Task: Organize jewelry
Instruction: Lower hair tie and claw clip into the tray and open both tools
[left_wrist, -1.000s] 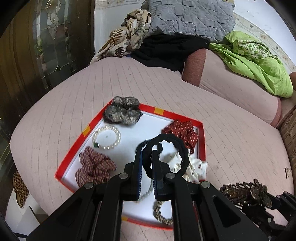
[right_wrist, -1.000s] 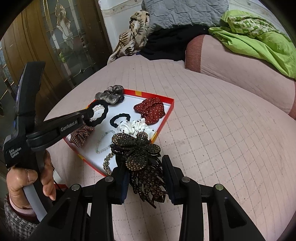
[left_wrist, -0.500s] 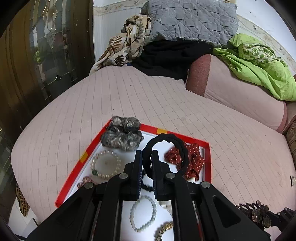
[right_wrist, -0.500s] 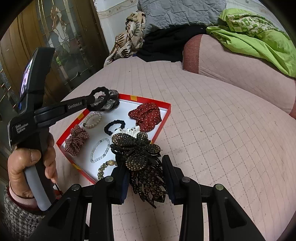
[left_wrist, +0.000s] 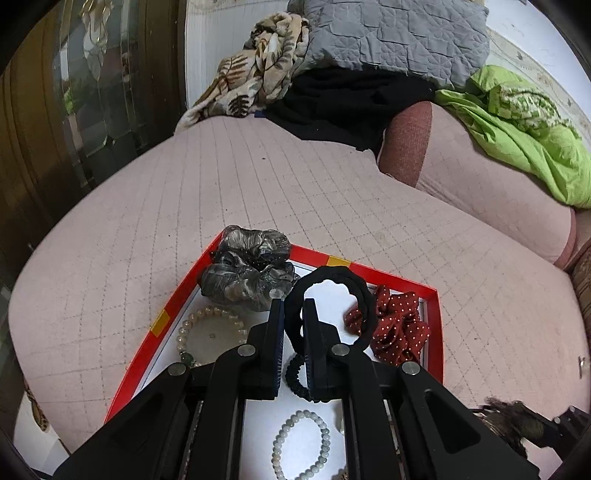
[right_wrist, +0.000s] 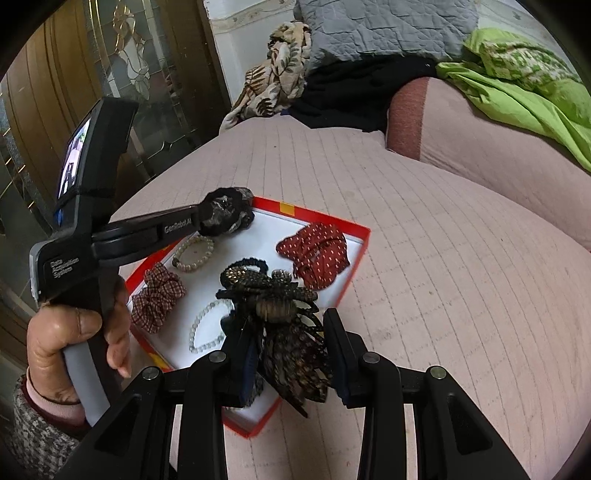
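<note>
Black plastic fingers of the left gripper (left_wrist: 293, 332) were pinched together on a black scalloped hair band (left_wrist: 334, 306), the loop standing up past the fingertips; judged held by one edge so the ring hangs free and can be lowered flat. The right gripper (right_wrist: 291, 354) was clamped partway on a brown beaded hair clip (right_wrist: 273, 299), its bow-shaped head above the fingertips and its leaf-like tail hanging between the fingers. The bulky clip kept the jaws from closing further.

Both loads hung over a red-rimmed tray (left_wrist: 391, 275) with a white floor, lying on a pink quilted bed cover (left_wrist: 258, 177). In the tray, nearest first:
- pale green bead bracelet (left_wrist: 301, 443), flat;
- black coiled hair tie (left_wrist: 295, 376), partly hidden behind the left fingers;
- plaid scrunchie (right_wrist: 157, 295), near the left rim;
- pearl bracelet (left_wrist: 212, 332), flat, apart from the others;
- red dotted scrunchie (left_wrist: 397, 328), near the right rim;
- grey satin scrunchie (left_wrist: 245, 273), in the far corner, leaning on the rim.

Items lay spaced, not heaped, which suits sorting. Bare white floor showed past the band, between the grey and red scrunchies: a likely place for it.

Beyond the tray: a pink bolster (left_wrist: 480, 177), green cloth (left_wrist: 528, 133), a grey quilted pillow (left_wrist: 399, 33).
</note>
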